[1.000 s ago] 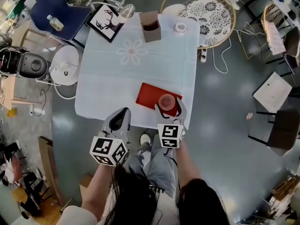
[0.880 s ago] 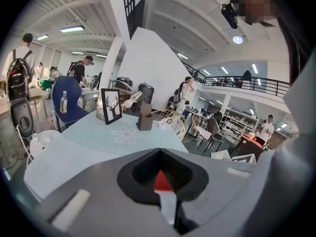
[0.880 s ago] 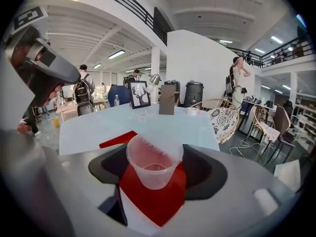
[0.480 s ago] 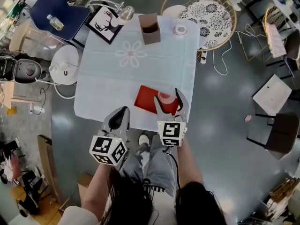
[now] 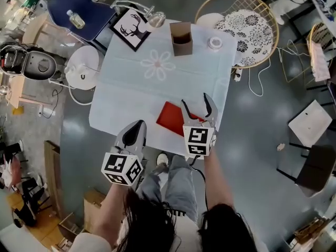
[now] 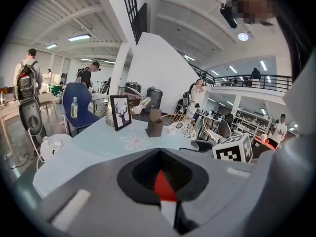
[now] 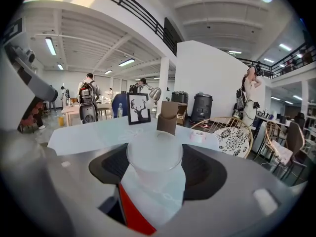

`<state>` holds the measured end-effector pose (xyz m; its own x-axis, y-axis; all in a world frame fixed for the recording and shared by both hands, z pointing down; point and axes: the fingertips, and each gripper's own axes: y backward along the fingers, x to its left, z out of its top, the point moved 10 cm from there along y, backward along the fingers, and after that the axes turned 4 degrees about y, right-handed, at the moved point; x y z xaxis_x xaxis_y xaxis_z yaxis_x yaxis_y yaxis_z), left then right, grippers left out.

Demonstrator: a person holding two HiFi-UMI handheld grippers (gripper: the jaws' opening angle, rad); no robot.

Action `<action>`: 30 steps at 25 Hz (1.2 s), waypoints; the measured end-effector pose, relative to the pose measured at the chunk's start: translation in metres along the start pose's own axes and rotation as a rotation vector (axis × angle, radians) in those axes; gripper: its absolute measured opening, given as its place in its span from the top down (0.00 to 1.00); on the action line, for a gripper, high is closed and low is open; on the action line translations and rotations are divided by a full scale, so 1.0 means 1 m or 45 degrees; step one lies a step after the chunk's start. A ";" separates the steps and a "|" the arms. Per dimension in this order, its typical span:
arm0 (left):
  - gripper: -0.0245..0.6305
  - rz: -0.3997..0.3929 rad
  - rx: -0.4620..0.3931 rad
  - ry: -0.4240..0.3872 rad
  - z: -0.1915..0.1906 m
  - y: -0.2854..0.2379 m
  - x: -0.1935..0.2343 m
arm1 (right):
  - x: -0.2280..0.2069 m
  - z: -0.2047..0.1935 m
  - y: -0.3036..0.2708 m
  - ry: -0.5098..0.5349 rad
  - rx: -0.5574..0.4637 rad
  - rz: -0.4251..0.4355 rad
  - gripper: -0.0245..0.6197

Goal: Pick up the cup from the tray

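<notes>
A clear plastic cup [image 7: 154, 164] stands upright on a red tray [image 5: 169, 117] near the front edge of the white-clothed table [image 5: 142, 91]. My right gripper [image 5: 195, 102] reaches over the tray, open, one jaw on each side of the cup with a gap on both sides. In the head view the cup is mostly hidden behind this gripper. Below the cup, the right gripper view shows part of the tray [image 7: 132, 212]. My left gripper [image 5: 137, 126] hangs shut and empty at the table's front edge, left of the tray; a bit of red tray [image 6: 163, 185] shows through its notch.
At the table's far side stand a brown box [image 5: 181, 38], a white tape roll [image 5: 214, 43] and a framed deer picture [image 5: 130, 22] with a lamp beside it. A round wicker chair [image 5: 247, 22] sits beyond the far right corner, a blue chair [image 5: 79, 9] far left.
My right gripper has moved forward over the tray, so the cup now stands between its jaws. The left gripper has stayed put. The head camera shifted slightly.
</notes>
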<state>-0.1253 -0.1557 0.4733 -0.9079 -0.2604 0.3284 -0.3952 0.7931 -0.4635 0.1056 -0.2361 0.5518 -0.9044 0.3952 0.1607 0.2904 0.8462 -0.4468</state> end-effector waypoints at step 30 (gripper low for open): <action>0.96 0.091 0.002 0.033 -0.022 -0.010 -0.026 | -0.016 -0.024 -0.052 0.026 0.124 0.077 0.40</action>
<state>-0.0949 -0.1448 0.4879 -0.9298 -0.1890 0.3159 -0.3300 0.8081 -0.4878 0.1126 -0.2773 0.5938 -0.8793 0.4525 0.1486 0.3114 0.7824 -0.5393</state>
